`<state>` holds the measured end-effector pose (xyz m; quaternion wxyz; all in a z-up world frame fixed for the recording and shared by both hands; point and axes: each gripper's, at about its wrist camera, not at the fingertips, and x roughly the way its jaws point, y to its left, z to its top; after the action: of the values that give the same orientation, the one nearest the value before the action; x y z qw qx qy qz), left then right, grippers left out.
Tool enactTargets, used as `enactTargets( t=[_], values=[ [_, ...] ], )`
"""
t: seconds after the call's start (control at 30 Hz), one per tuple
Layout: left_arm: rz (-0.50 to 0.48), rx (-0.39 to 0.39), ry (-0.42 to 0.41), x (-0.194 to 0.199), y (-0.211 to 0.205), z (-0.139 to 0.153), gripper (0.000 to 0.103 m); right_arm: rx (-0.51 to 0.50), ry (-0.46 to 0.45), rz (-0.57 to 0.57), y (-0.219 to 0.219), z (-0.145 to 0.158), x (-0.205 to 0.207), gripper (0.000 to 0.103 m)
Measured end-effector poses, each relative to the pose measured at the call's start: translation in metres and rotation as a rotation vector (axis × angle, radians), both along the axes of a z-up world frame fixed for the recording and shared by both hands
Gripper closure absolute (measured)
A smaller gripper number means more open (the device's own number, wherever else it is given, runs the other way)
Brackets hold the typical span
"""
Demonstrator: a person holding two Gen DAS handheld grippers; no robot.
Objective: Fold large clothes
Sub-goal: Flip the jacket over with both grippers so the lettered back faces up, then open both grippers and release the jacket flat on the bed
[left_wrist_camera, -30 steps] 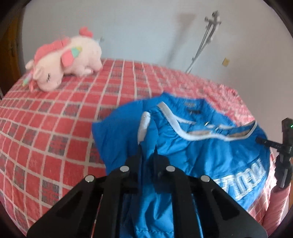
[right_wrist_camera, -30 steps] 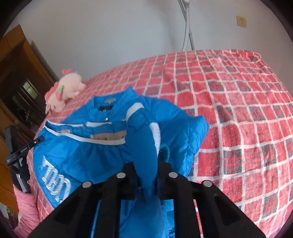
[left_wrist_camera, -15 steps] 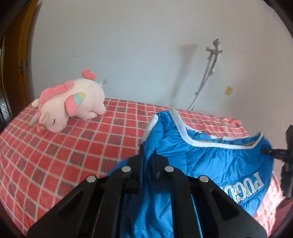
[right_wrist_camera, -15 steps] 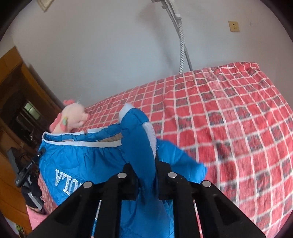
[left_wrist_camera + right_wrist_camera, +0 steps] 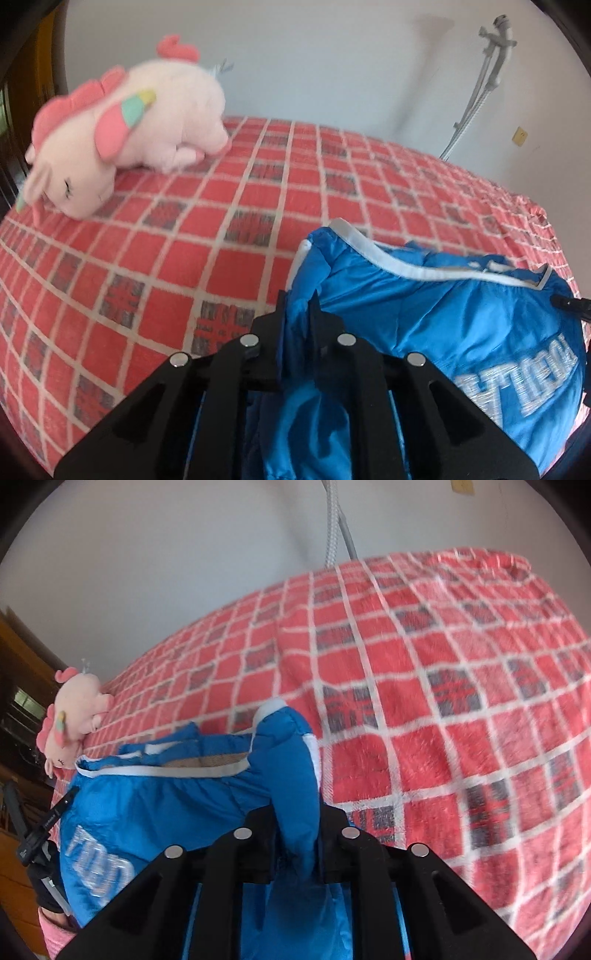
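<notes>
A blue padded jacket [image 5: 443, 321] with white trim and white lettering lies bunched on a red checked bedspread [image 5: 147, 258]. My left gripper [image 5: 299, 306] is shut on a fold of the jacket's edge, and the fabric rises between its fingers. In the right wrist view the same jacket [image 5: 166, 805] spreads to the left. My right gripper [image 5: 297, 812] pinches a white-cuffed blue fold, and its jaws are opening with the cloth still pressed between them. Both grippers point steeply down at the bed.
A pink plush toy [image 5: 125, 125] lies at the bed's far left corner, also visible as the plush [image 5: 74, 720] behind the jacket. A black stand [image 5: 37, 834] rises beside the bed. A grey pole [image 5: 476, 92] leans on the white wall. Bare bedspread [image 5: 443, 701] stretches to the right.
Both grippers carried the jacket's edge forward across the bed and lower toward it. The plush toy looms larger in the left view. The lifted jacket has sunk back onto the bedspread.
</notes>
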<state>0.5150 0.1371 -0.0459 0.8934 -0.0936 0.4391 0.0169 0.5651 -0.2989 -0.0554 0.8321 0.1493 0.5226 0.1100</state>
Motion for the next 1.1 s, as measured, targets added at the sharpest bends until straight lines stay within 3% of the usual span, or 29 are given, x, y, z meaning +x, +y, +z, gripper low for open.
enactTargets(
  t=[0.17,0.27,0.3,0.4,0.5,0.6,0.7,0.8,0.9,1.1],
  values=[
    [0.014,-0.051,0.025,0.001,0.007,-0.019,0.087,0.072,0.001,-0.031,-0.008,-0.024,-0.001,0.078],
    [0.02,-0.064,0.037,0.001,0.009,-0.017,0.083,0.079,-0.01,-0.043,-0.011,-0.019,-0.005,0.073],
    [0.023,-0.073,0.041,-0.003,0.012,-0.013,0.081,0.07,-0.01,-0.051,-0.013,-0.015,-0.009,0.066],
    [0.045,-0.099,0.02,-0.016,0.02,0.004,0.074,0.038,-0.047,-0.067,-0.02,0.007,-0.024,0.065],
    [0.073,-0.081,-0.054,-0.042,0.021,0.031,0.077,-0.004,-0.13,-0.058,-0.018,0.045,-0.053,0.065],
    [0.043,0.005,-0.145,-0.077,-0.007,0.059,0.077,-0.047,-0.158,-0.013,0.004,0.067,-0.084,0.065],
    [-0.045,0.027,-0.134,-0.106,-0.052,0.069,0.074,-0.102,-0.167,0.039,0.034,0.076,-0.112,0.065],
    [-0.14,0.067,-0.101,-0.129,-0.099,0.06,0.074,-0.115,-0.138,0.092,0.066,0.072,-0.136,0.065],
    [-0.154,0.111,-0.077,-0.142,-0.121,0.048,0.074,-0.143,-0.126,0.112,0.084,0.066,-0.149,0.065],
    [-0.154,0.062,-0.022,-0.146,-0.114,0.006,0.074,-0.208,-0.117,0.128,0.1,0.039,-0.158,0.065]
  ],
)
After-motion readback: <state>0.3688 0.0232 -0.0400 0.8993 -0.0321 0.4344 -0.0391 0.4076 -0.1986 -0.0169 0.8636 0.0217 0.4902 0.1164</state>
